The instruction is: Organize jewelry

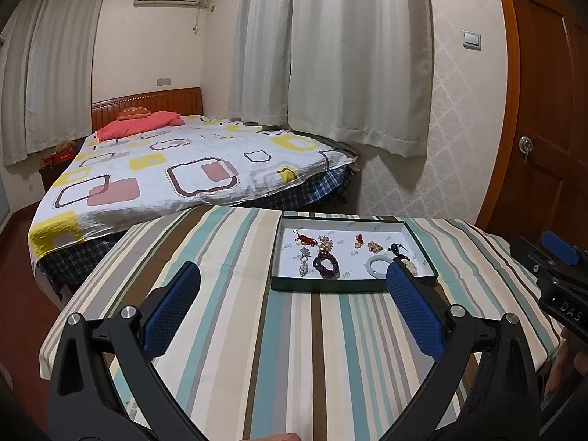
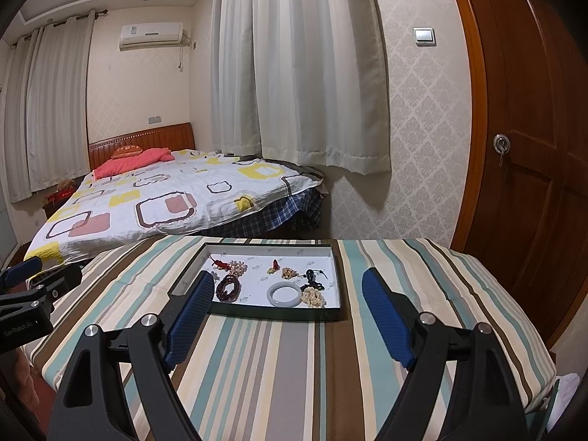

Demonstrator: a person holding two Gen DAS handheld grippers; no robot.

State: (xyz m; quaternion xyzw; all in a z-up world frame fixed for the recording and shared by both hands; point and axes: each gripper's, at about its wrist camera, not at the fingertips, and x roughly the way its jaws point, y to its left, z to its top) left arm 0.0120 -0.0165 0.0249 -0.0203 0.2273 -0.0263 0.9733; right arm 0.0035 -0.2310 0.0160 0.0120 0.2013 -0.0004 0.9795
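The left gripper (image 1: 292, 294) fills the lower part of the left wrist view with its blue-padded fingers spread wide and nothing between them; the right gripper (image 2: 288, 305) sits the same way in the lower part of its own view, splayed wide and empty. Both hang above the near side of the striped tablecloth (image 2: 279, 360), short of the shallow dark-rimmed tray (image 2: 336, 275) at mid-frame, a stance that keeps the whole tray in sight of both cameras. All the jewelry in view lies inside that tray on its white floor: a dark red bead bracelet (image 2: 228, 283) at lower left, a pale jade-like bangle (image 2: 285, 293) at lower centre, a cream bead cluster (image 2: 314, 297) just right of the bangle, a black corded pendant (image 2: 311, 275) above that, a red tasselled charm (image 2: 221, 264) at upper left, and small red and cream pieces between. They are spread apart rather than heaped, which would suit a sorted tray as well as one waiting to be sorted; the pictures do not settle which. The tray floor bears small repeated grey printing, too fine to read. The right gripper's body, at the right edge of the left wrist view, shows white letters "DAS"; the left gripper's body, at the left edge of the right wrist view, carries a line of white text I cannot read reliably.
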